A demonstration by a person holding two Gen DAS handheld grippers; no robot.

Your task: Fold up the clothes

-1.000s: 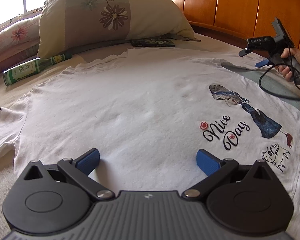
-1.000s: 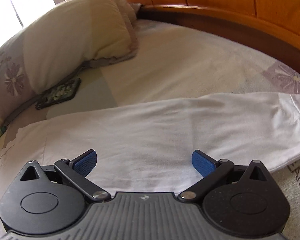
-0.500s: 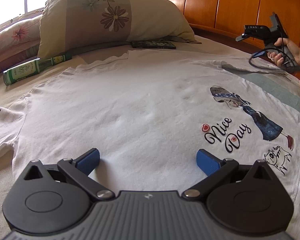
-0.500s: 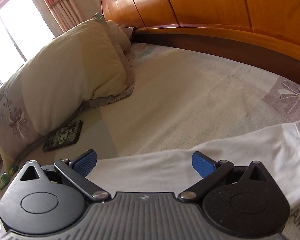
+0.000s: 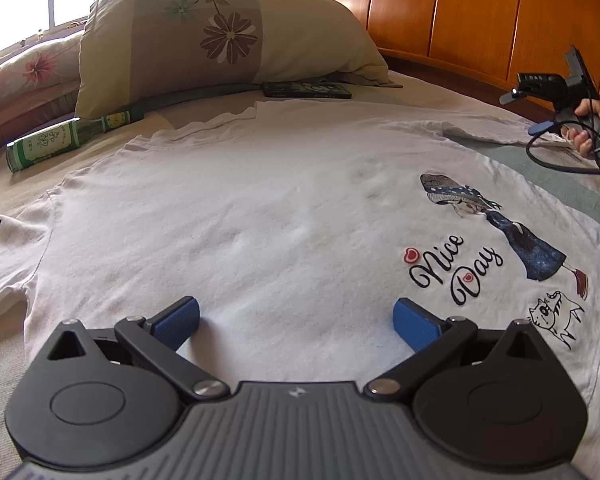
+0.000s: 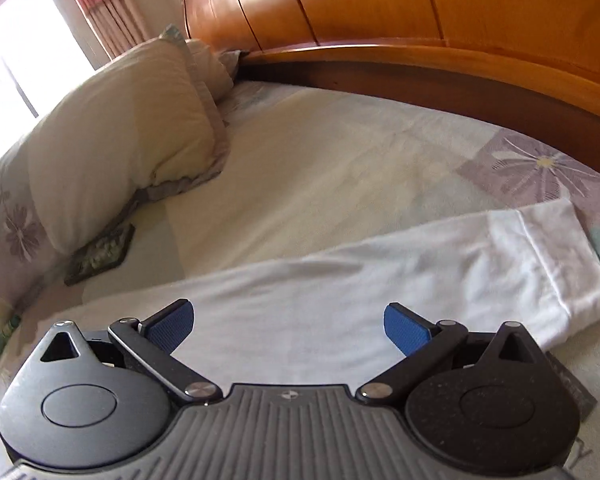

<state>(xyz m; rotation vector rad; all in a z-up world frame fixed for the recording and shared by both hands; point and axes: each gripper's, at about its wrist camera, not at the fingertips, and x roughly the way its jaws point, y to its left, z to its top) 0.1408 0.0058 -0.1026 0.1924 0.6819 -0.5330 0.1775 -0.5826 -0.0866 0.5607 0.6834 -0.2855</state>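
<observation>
On bed, white tee flat, sleeve pointing rt.

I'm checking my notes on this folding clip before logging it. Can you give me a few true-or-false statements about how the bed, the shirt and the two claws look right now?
1. The white T-shirt lies spread flat on the bed. True.
2. The left claw is clamped on the shirt's hem. False: its jaws are wide apart, with nothing between them.
3. A green bottle lies on its side by the flowered pillow. True.
4. The right claw holds the sleeve. False: it is open, and the sleeve lies flat on the bed.
5. The shirt's print reads "Good Luck". False: it reads "Nice Day".
</observation>
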